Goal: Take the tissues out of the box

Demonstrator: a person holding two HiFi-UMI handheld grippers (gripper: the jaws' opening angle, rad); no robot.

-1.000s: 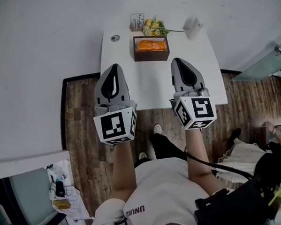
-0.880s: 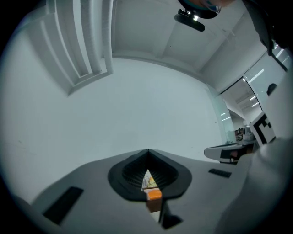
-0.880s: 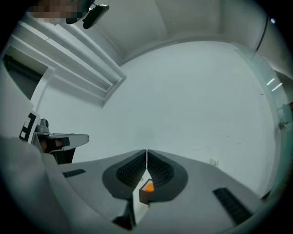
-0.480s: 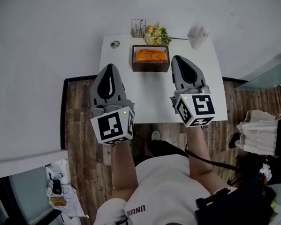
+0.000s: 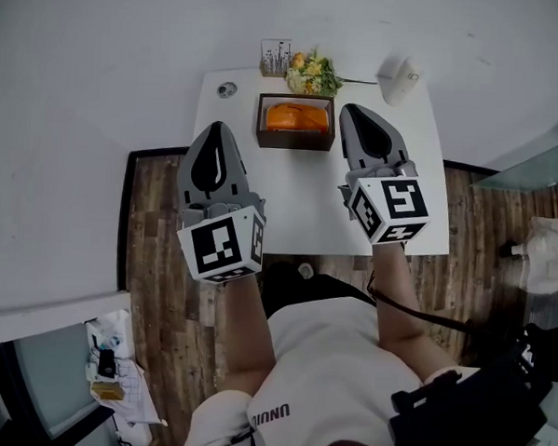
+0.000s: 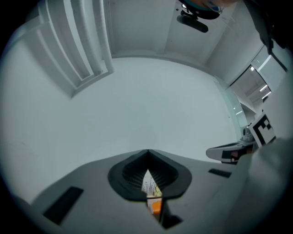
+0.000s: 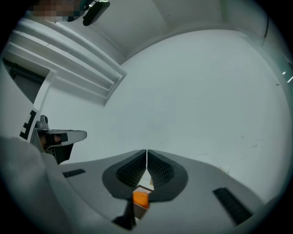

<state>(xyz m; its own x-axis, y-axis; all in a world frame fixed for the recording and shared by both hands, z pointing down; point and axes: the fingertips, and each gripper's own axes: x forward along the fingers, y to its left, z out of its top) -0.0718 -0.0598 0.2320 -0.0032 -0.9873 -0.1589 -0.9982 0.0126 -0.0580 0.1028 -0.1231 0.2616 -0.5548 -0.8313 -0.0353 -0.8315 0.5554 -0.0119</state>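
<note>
A dark brown box (image 5: 295,122) with orange tissue packaging (image 5: 297,117) showing in its open top stands at the back of a white table (image 5: 308,196). My left gripper (image 5: 217,130) hovers over the table's left edge, short of the box, shut and empty. My right gripper (image 5: 351,110) is shut and empty too, its tip just right of the box. In the left gripper view the jaws (image 6: 147,151) meet at the tips, and the orange pack (image 6: 156,207) peeks through the slit behind them. The right gripper view shows its jaws (image 7: 146,151) pressed together above the orange pack (image 7: 140,199).
Behind the box stand a small white holder (image 5: 275,52), a bunch of flowers (image 5: 312,74) and a white device (image 5: 399,80). A small round disc (image 5: 227,89) lies at the back left corner. Wooden floor surrounds the table. A cluttered cart (image 5: 108,362) is at lower left.
Both grippers have crept forward toward the box; the right tip now sits beside the box's right side. Both stay shut. A person at the right edge has moved out of view.
</note>
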